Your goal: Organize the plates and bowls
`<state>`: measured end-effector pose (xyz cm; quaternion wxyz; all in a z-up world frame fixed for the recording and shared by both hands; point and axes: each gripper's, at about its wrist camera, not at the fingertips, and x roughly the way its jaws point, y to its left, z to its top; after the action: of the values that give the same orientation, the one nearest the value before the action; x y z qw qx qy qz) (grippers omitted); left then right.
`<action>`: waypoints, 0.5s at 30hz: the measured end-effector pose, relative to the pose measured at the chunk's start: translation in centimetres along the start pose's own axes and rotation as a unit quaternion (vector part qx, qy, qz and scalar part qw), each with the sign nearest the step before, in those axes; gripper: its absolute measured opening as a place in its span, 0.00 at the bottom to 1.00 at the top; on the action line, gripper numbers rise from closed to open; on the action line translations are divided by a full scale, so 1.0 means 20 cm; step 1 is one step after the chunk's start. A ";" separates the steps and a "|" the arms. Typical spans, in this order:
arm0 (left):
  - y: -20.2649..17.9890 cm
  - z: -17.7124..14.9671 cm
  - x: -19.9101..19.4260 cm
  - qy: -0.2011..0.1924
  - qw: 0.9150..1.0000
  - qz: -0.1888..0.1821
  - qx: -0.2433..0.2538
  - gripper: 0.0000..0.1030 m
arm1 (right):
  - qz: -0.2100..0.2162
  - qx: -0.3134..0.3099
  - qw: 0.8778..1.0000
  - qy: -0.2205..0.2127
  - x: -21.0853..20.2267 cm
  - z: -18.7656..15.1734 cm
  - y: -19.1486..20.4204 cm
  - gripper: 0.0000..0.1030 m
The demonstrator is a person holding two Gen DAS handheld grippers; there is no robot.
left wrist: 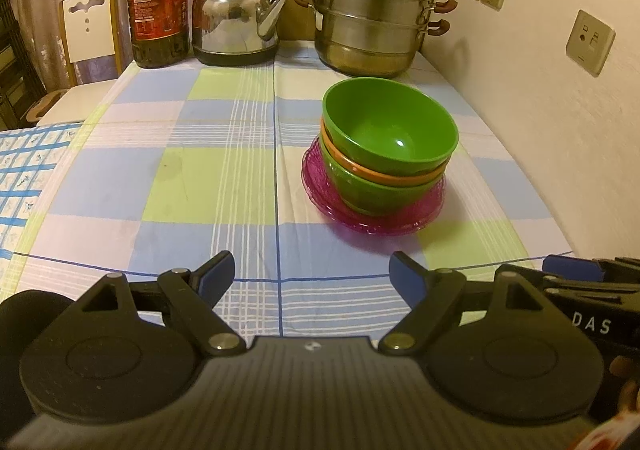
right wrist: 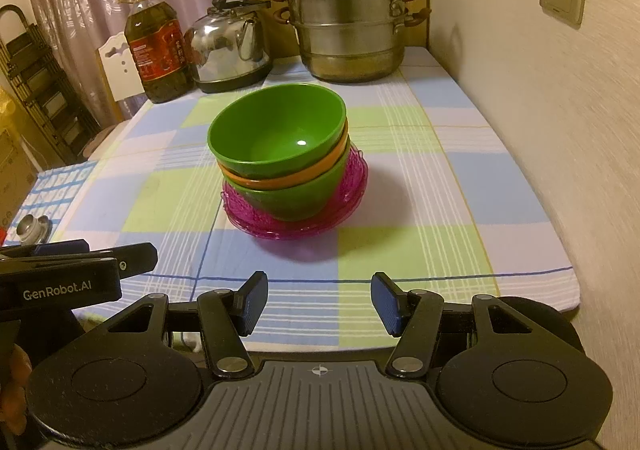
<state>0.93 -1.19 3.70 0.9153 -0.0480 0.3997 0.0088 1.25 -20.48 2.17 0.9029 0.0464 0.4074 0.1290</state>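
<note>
A green bowl [left wrist: 390, 126] sits nested in an orange bowl [left wrist: 384, 172], which sits in another green bowl [left wrist: 372, 196]. The stack stands on magenta see-through plates [left wrist: 320, 186] on the checked tablecloth. The same stack shows in the right wrist view: top green bowl [right wrist: 276, 130], orange bowl [right wrist: 288, 180], lower green bowl [right wrist: 304, 198], plates [right wrist: 352, 186]. My left gripper [left wrist: 312, 276] is open and empty, near the table's front edge, short of the stack. My right gripper [right wrist: 318, 302] is open and empty, also near the front edge.
At the back stand an oil bottle [left wrist: 158, 6], a steel kettle [left wrist: 236, 18] and a stacked steamer pot [left wrist: 368, 14]. The wall [left wrist: 540, 90] with sockets runs along the right. A white chair [left wrist: 90, 26] stands past the left edge. A small metal object [right wrist: 30, 228] lies at left.
</note>
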 end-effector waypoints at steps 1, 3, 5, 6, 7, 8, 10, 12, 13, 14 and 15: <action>0.00 0.00 0.00 0.000 1.000 0.000 0.001 0.81 | 0.000 0.000 1.000 0.000 0.00 0.00 0.00 0.56; 0.00 -0.01 0.00 0.001 1.000 -0.001 0.002 0.81 | 0.000 0.001 1.000 0.001 0.00 0.00 -0.01 0.56; 0.00 -0.01 0.00 0.001 1.000 -0.002 0.002 0.81 | 0.001 0.001 1.000 0.001 0.00 0.00 -0.01 0.56; -0.01 -0.01 0.00 0.001 1.000 -0.002 0.003 0.81 | 0.001 0.001 1.000 0.001 0.00 0.00 -0.01 0.56; -0.01 -0.01 0.00 0.001 1.000 -0.002 0.003 0.81 | 0.001 0.001 1.000 0.001 0.00 0.00 -0.01 0.56; -0.01 -0.01 0.00 0.002 1.000 -0.001 0.004 0.81 | 0.001 0.001 1.000 0.000 0.00 0.00 -0.01 0.56; -0.01 -0.01 0.01 0.003 1.000 -0.001 0.005 0.81 | 0.001 0.001 1.000 0.000 0.00 0.00 -0.01 0.56; -0.01 -0.01 0.01 0.004 1.000 -0.001 0.004 0.81 | 0.001 0.001 1.000 0.000 0.00 -0.01 -0.01 0.56; -0.01 -0.01 0.01 0.004 1.000 -0.002 0.004 0.81 | 0.001 0.001 1.000 0.000 0.00 -0.01 -0.01 0.56; -0.01 -0.01 0.01 0.004 1.000 -0.001 0.005 0.81 | 0.001 0.001 1.000 0.000 0.00 -0.01 -0.01 0.56; -0.01 -0.01 0.01 0.005 1.000 -0.002 0.005 0.81 | 0.001 0.001 1.000 0.000 0.00 -0.01 -0.01 0.56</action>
<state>0.89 -1.43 3.42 0.9137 -0.0445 0.4038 0.0050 1.22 -20.69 2.00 0.9028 0.0478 0.4072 0.1296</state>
